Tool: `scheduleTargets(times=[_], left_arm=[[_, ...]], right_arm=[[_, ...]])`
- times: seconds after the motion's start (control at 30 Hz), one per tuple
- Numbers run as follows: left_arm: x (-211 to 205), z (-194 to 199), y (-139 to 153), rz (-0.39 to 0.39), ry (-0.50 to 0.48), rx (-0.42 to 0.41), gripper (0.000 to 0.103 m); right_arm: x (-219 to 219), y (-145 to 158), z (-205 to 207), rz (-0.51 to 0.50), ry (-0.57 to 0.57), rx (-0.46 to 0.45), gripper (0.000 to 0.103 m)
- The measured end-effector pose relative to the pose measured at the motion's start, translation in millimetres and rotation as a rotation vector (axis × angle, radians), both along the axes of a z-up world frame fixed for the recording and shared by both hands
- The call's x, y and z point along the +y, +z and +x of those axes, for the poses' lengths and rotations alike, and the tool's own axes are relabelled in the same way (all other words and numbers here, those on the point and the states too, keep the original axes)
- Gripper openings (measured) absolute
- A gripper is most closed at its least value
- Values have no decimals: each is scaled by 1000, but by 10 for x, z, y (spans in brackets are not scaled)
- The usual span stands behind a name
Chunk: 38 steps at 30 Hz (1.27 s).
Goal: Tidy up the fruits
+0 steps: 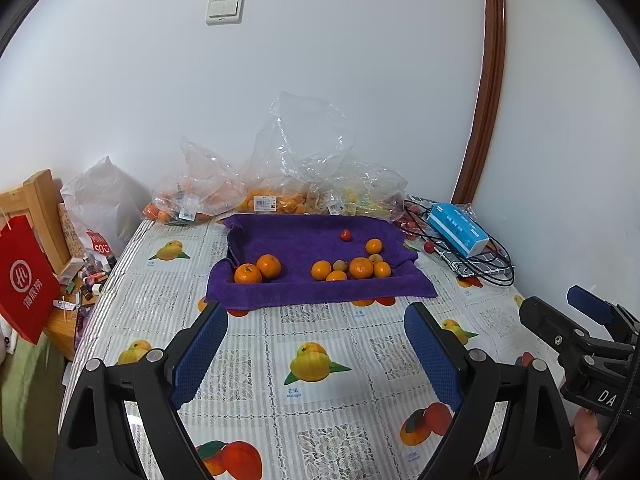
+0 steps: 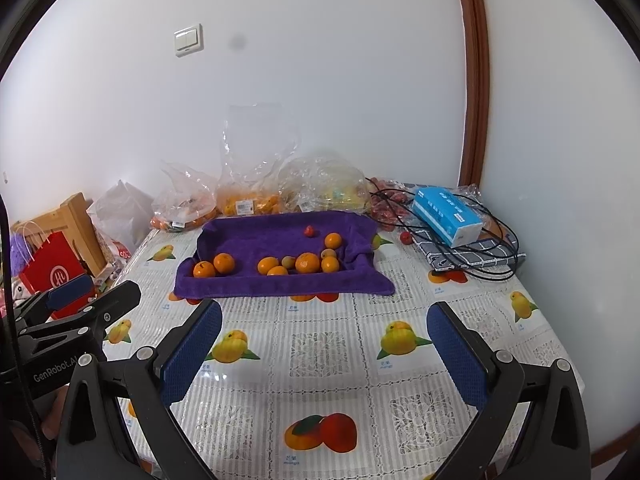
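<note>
A purple towel-lined tray (image 1: 304,240) (image 2: 264,236) sits mid-table. It holds two oranges (image 1: 258,269) (image 2: 214,266) at its left, a cluster of several oranges (image 1: 354,267) (image 2: 304,263) at its right, and one small red fruit (image 1: 345,234) (image 2: 309,231) near the back. My left gripper (image 1: 316,322) is open and empty, above the tablecloth in front of the tray. My right gripper (image 2: 324,322) is open and empty too, beside it; it shows at the right edge of the left wrist view (image 1: 560,308).
Clear plastic bags of fruit (image 1: 264,196) (image 2: 240,200) line the wall behind the tray. A blue box (image 1: 458,230) (image 2: 446,216) lies on black cables and a grey pad at the right, with a loose red fruit (image 2: 405,237) beside it. A red bag (image 1: 24,280) stands left of the table.
</note>
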<state>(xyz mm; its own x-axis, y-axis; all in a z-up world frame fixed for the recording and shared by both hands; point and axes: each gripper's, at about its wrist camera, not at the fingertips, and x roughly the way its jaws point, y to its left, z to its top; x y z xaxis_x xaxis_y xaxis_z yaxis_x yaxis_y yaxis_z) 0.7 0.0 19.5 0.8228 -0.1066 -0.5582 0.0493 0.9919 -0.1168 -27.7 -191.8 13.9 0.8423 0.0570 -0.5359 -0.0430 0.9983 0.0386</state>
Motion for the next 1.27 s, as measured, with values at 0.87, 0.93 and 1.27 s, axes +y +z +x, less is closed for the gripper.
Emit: scheduleTargets(times=[0.87,0.93,1.27], left_arm=[[-49,-21,-16,11,-3,-4,90],[-46,-19,-10,12,-2,-4,90],[11,-13,25,21,1,-12,90]], right_arm=[[-16,-23,-11,14,-12,-3,101],[-21,-24,-10,13,-11,-3,101],[-31,-39,-15,8,-5,-6,101]])
